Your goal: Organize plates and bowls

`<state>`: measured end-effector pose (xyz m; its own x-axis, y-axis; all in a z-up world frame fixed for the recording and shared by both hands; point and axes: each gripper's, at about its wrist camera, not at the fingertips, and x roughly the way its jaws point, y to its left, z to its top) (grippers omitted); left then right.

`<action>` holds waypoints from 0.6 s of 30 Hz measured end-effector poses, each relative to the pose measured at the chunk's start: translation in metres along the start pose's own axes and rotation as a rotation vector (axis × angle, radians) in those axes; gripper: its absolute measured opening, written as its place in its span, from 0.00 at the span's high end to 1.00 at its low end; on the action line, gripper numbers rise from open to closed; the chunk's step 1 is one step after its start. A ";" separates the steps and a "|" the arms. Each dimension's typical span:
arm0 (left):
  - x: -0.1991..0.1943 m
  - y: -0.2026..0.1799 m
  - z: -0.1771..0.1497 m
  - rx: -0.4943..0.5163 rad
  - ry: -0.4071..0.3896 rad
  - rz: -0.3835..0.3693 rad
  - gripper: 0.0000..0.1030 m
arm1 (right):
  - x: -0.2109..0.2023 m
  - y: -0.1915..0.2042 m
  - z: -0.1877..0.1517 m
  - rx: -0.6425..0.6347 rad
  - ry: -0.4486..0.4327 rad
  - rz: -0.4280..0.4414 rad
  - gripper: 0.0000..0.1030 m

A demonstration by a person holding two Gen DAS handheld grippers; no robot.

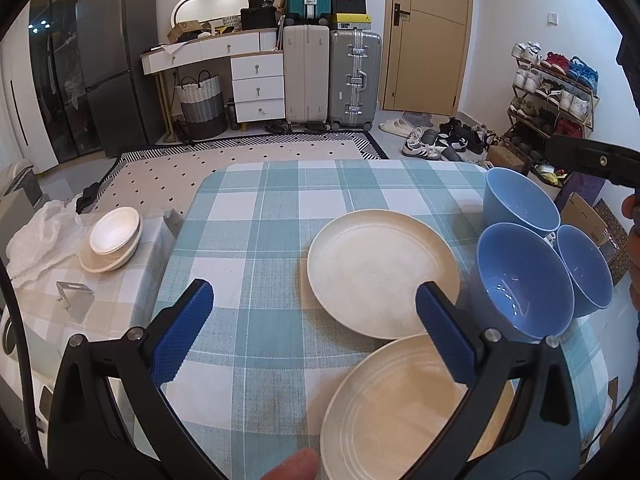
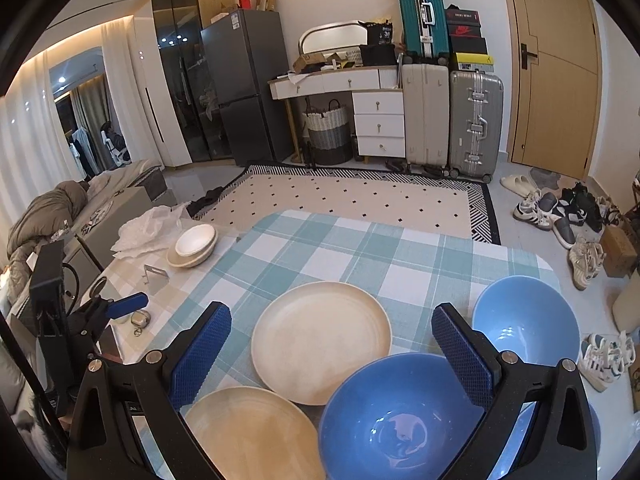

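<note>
Two cream plates lie on the checked tablecloth: a far plate [image 1: 382, 274] [image 2: 322, 340] and a near plate [image 1: 396, 408] [image 2: 252, 434] that it overlaps. Three blue bowls stand to their right: a near bowl [image 1: 520, 280] [image 2: 394, 416], a far bowl [image 1: 518, 204] [image 2: 528, 320] and a third bowl [image 1: 586, 272]. My left gripper [image 1: 314, 324] is open and empty above the cloth, its right finger over the near plate. My right gripper [image 2: 332, 350] is open and empty, over the far plate and near bowl. The left gripper also shows in the right wrist view [image 2: 120, 308].
The table [image 1: 256, 216] has a teal checked cloth. A stack of small cream bowls [image 1: 112, 240] [image 2: 194, 246] sits on a lower side table at left with a clear stand [image 1: 74, 300] and white plastic. Shoes, boxes and a shoe rack lie right of the table.
</note>
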<state>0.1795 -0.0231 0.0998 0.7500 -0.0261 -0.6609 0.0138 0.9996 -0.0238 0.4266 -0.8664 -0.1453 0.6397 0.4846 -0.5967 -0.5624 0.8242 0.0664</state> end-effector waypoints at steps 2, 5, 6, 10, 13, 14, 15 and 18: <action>0.008 0.001 0.001 -0.003 0.010 0.002 0.02 | 0.009 -0.005 0.002 -0.001 0.016 -0.003 0.01; 0.021 0.003 0.003 -0.003 0.025 0.003 0.02 | 0.024 -0.013 0.004 0.006 0.048 -0.008 0.01; 0.026 0.003 0.004 -0.005 0.032 0.002 0.02 | 0.029 -0.015 0.004 0.005 0.059 -0.011 0.01; 0.043 0.006 0.004 -0.014 0.057 -0.005 0.02 | 0.051 -0.025 0.005 0.011 0.107 -0.019 0.01; 0.056 0.008 0.004 -0.020 0.073 -0.014 0.02 | 0.068 -0.032 0.005 0.014 0.154 -0.024 0.01; 0.060 0.008 0.004 -0.021 0.079 -0.016 0.02 | 0.073 -0.033 0.005 0.012 0.164 -0.028 0.01; 0.065 0.009 0.004 -0.023 0.084 -0.016 0.02 | 0.077 -0.034 0.005 0.009 0.171 -0.031 0.01; 0.077 0.013 0.004 -0.037 0.104 -0.022 0.02 | 0.094 -0.037 0.004 -0.008 0.211 -0.043 0.01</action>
<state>0.2398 -0.0125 0.0514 0.6774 -0.0506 -0.7339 0.0037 0.9979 -0.0653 0.5093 -0.8499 -0.2003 0.5394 0.3762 -0.7533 -0.5419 0.8398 0.0313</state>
